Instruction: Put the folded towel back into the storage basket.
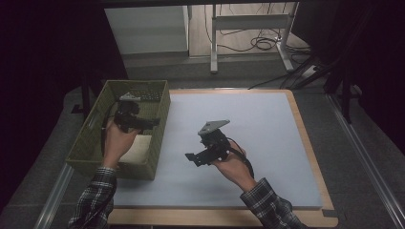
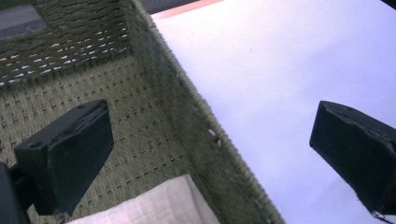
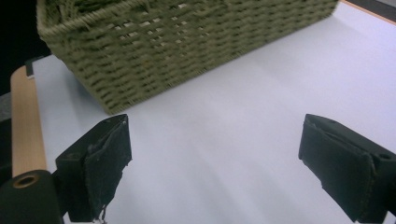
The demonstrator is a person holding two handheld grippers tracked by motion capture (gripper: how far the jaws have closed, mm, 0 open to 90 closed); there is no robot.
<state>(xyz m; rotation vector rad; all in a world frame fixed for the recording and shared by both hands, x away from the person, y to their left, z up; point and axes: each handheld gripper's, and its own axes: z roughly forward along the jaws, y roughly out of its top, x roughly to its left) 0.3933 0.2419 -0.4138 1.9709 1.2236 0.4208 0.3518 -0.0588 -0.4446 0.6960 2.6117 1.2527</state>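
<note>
1. The job in hand looked to be putting a folded, cream-white cloth (image 1: pixel 137 147) away in the olive-green woven basket (image 1: pixel 157 128). The cloth lay on the basket's floor at its near end, against the right-hand wall.
2. The left gripper (image 1: pixel 152 123) hung over the basket's middle, just beyond the cloth. Its jaws were spread wide with nothing between them; in the left gripper view they straddled the basket's right wall (image 2: pixel 187 98), one over the woven floor, the other over the pale blue-grey mat (image 2: pixel 280 70). The cloth's corner (image 2: pixel 163 200) showed below, untouched.
3. The right gripper (image 1: pixel 195 159) was over the mat near the bench's middle, well apart from the basket. Its jaws were also spread and empty, with the basket's outer wall (image 3: pixel 187 42) some way ahead in its own view.
4. To my eye the drop was done and the step now was to get clear. Doing that well meant lifting the left gripper straight up until both jaws were above the rim before swinging it away, so a jaw did not catch the weave and drag the basket.
5. The left forearm, in a checked sleeve (image 1: pixel 95 195), reached in over the basket's near wall, wrist bent so the gripper pointed right across the basket.
6. The right hand (image 1: pixel 232 164) was held low over the mat, turned so its gripper pointed left toward the basket.
7. I would have kept the jaws wide, so no fold of cloth got pinched.
</note>
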